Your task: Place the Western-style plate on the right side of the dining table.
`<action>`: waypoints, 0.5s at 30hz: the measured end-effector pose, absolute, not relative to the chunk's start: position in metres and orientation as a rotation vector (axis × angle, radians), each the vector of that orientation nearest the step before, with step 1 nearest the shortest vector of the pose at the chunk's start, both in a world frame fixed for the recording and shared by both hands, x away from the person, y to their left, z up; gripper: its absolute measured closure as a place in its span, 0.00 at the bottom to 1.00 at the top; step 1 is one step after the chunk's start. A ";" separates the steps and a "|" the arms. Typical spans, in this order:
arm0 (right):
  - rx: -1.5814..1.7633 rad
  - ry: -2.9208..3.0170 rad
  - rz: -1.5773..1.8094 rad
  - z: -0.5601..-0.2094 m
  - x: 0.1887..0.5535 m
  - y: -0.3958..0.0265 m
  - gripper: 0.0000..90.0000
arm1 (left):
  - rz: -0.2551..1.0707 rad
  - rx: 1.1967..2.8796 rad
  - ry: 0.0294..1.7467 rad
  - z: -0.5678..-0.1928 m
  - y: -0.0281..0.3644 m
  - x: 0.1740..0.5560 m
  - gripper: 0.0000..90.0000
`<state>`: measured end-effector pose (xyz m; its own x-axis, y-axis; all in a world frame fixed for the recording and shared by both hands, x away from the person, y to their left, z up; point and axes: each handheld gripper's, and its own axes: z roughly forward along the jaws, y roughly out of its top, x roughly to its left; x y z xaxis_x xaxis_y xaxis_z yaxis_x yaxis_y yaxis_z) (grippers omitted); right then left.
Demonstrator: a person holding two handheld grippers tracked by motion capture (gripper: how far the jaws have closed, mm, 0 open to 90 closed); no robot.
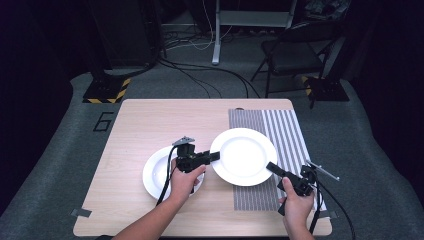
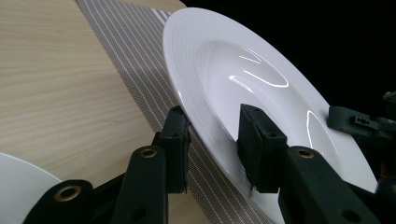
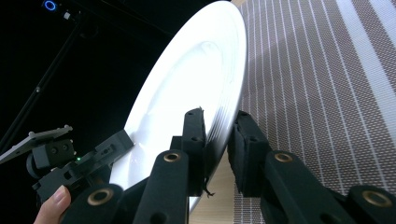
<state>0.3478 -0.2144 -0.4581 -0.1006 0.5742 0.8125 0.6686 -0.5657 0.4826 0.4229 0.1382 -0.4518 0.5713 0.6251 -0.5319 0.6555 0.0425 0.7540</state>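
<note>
A white plate (image 1: 243,156) hangs tilted above the wooden table (image 1: 150,125) and the striped mat (image 1: 287,130), held from both sides. My left gripper (image 1: 216,156) is shut on its left rim, and my right gripper (image 1: 270,167) is shut on its lower right rim. In the left gripper view the jaws (image 2: 215,116) clamp the rim of the plate (image 2: 243,70), one pad under it and one on top. The right gripper view shows the same kind of grip (image 3: 218,116) on the plate (image 3: 187,88). A second white plate (image 1: 157,172) lies flat on the table under my left hand.
The striped mat (image 3: 322,93) covers the table's right part. The table's front edge is close to both forearms. A folding chair (image 1: 292,55) and cables lie on the floor beyond the far edge.
</note>
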 end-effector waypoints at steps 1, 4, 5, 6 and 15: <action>-2.048 -1.423 -1.775 -0.458 0.347 -0.215 0.85 | -0.035 1.634 1.092 -0.452 0.137 0.423 0.71; -2.059 -1.416 -1.778 -0.458 0.346 -0.218 0.85 | -0.035 1.635 1.089 -0.452 0.132 0.423 0.71; -2.060 -1.410 -1.779 -0.458 0.345 -0.221 0.85 | -0.040 1.643 1.081 -0.451 0.130 0.424 0.71; -2.060 -1.410 -1.779 -0.458 0.345 -0.221 0.85 | -0.040 1.643 1.081 -0.451 0.130 0.424 0.71; -2.084 -1.420 -1.818 -0.458 0.339 -0.237 0.85 | -0.059 1.659 1.050 -0.451 0.111 0.427 0.72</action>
<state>0.3389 -0.2370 -0.4579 -0.1013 0.5929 0.7989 0.6314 -0.5822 0.5122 0.4271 0.1109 -0.4510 0.6036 0.5965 -0.5290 0.6523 0.0119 0.7579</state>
